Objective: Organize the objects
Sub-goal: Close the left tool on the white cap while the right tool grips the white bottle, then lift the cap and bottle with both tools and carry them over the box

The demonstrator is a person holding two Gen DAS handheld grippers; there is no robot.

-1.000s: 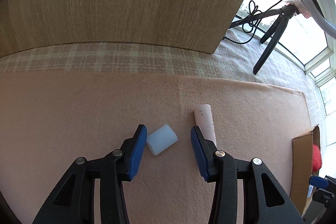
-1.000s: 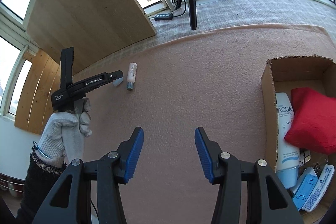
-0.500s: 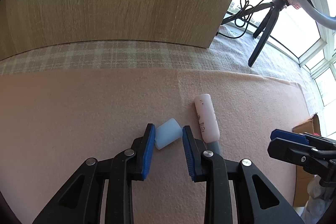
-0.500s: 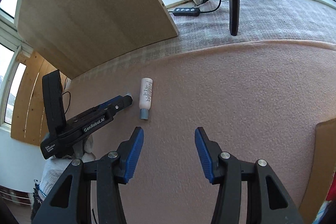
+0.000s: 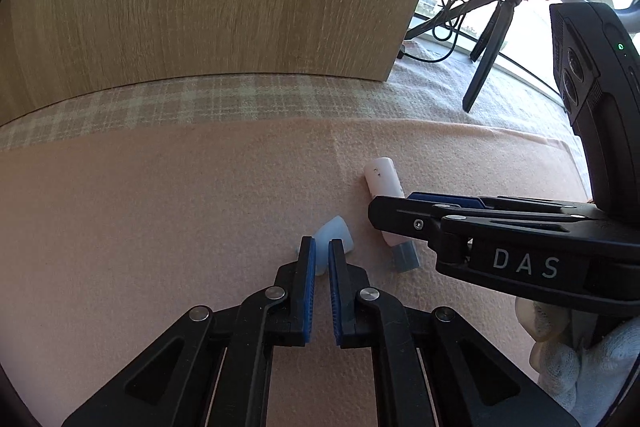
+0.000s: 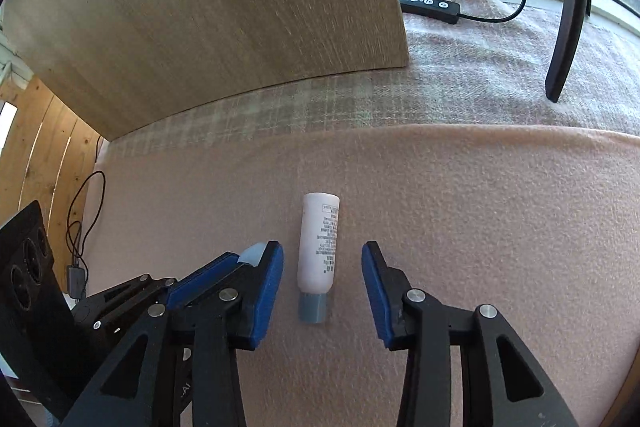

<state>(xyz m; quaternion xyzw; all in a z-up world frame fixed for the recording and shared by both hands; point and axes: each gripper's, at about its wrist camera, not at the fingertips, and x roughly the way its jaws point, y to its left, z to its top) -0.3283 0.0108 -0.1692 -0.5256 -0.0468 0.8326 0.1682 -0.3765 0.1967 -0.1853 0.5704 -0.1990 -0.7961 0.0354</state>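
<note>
My left gripper (image 5: 322,251) is shut on a small pale blue soft block (image 5: 334,233), whose far end sticks out past the tips. It lies on the pink felt mat (image 5: 160,211). Just to its right lies a white tube (image 6: 319,241) with a grey cap (image 6: 313,309) toward me. My right gripper (image 6: 322,269) straddles the tube, one finger on each side. Its jaws are closing, and the pads stand apart from the tube. The left wrist view shows the right gripper (image 5: 390,207) from the side, crossing over the tube (image 5: 382,179).
An upright wooden board (image 6: 220,7) stands behind the mat on a plaid cloth (image 6: 320,99). Black tripod legs (image 6: 568,7), a cable and an inline switch (image 6: 428,3) are at the back right. A gloved hand (image 5: 580,359) holds the right gripper.
My left jaws closed onto the blue block. The right gripper travelled left, away from the cardboard box, came down over the white tube, and its jaws narrowed.
</note>
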